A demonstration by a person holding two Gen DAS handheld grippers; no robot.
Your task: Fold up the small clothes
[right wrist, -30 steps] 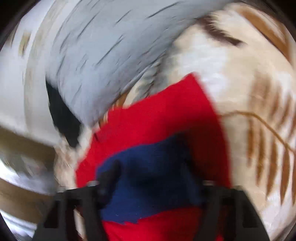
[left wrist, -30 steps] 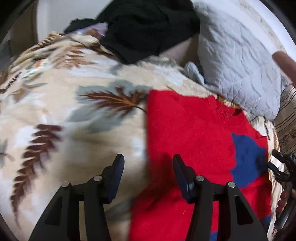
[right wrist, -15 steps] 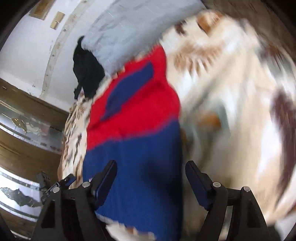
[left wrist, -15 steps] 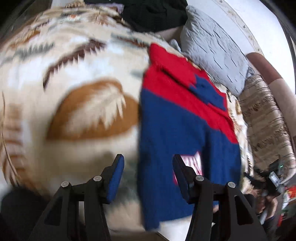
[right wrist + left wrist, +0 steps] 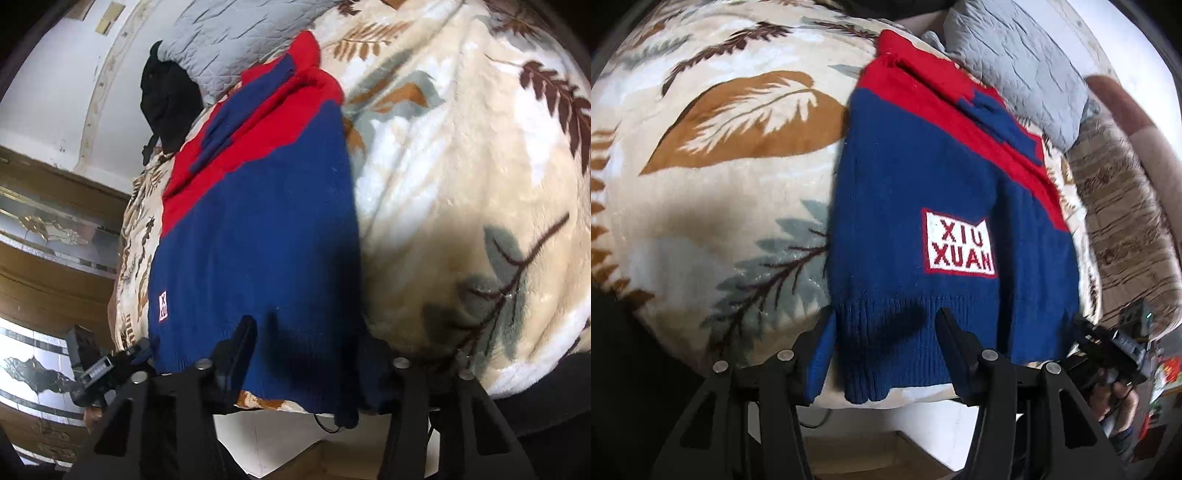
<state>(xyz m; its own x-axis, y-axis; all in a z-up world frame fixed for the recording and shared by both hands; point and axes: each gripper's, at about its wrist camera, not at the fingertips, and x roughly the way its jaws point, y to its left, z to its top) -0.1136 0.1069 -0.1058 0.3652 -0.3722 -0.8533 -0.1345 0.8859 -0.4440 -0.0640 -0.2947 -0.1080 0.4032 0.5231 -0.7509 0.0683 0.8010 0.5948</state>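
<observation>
A blue and red knit sweater (image 5: 923, 177) lies flat on the leaf-print blanket (image 5: 720, 203), its red collar end far and its ribbed blue hem at the bed's near edge. A white label patch (image 5: 958, 242) sits on the blue part. My left gripper (image 5: 884, 343) is open and straddles the hem's left corner, which hangs loose between the fingers. In the right wrist view the sweater (image 5: 258, 221) runs away from my right gripper (image 5: 303, 356). Its jaws are closing around the hem's right corner, with the fabric between them and not pinched.
A grey quilted pillow (image 5: 1015, 55) and a black garment (image 5: 166, 96) lie beyond the collar. A striped cushion (image 5: 1126, 221) flanks the bed, and a wooden mirrored cabinet (image 5: 44, 221) stands on that side. The floor shows below the bed edge. A hand (image 5: 1115, 391) holds the right gripper.
Both grippers have drawn back from the red collar end to the blue hem at the bed's near edge. The right jaws stand narrower than half a second ago.
</observation>
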